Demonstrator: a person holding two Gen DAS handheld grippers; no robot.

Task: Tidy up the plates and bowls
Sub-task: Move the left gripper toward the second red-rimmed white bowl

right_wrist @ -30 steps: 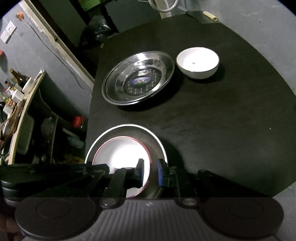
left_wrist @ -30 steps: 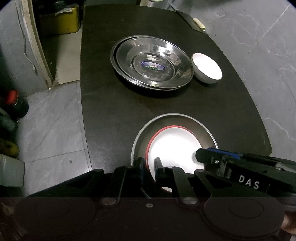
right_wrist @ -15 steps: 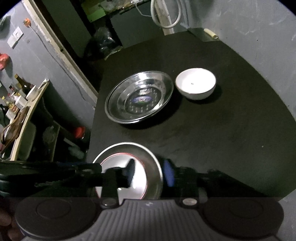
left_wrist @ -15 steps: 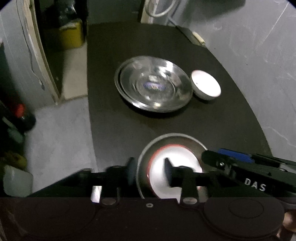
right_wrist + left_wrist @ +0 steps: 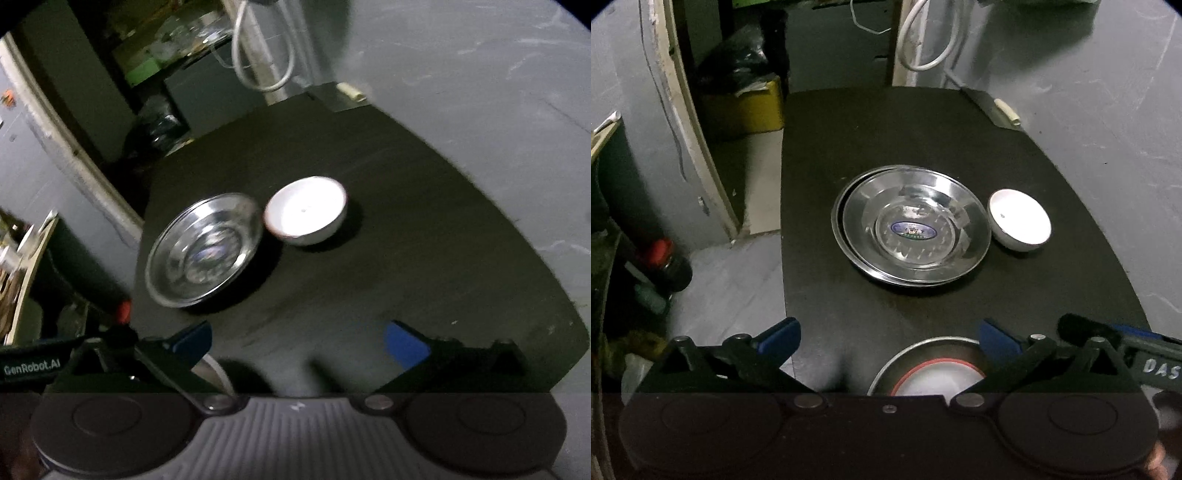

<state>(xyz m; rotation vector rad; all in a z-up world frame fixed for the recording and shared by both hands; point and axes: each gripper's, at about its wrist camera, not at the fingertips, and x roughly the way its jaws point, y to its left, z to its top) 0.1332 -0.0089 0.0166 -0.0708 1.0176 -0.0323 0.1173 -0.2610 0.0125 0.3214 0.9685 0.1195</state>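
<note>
Red-rimmed white bowl [image 5: 936,380] sits inside steel plate [image 5: 908,356] at near table edge [image 5: 790,258], just below my left gripper [image 5: 888,338]. Risk I judge: plate close to edge, careless nudge could tip it off. White bowl [image 5: 306,210] beside stacked steel plates [image 5: 203,254], mid-table. Left gripper jaws opening wide, nothing held. Right gripper [image 5: 299,341] jaws opening wide, empty.

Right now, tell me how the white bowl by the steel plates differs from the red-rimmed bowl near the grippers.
The white bowl stands directly on the table; the red-rimmed bowl sits inside a steel plate. The white bowl shows whole; the red-rimmed bowl is half hidden. The rim colour differs too. Both are white inside, upright and ungripped.
</note>
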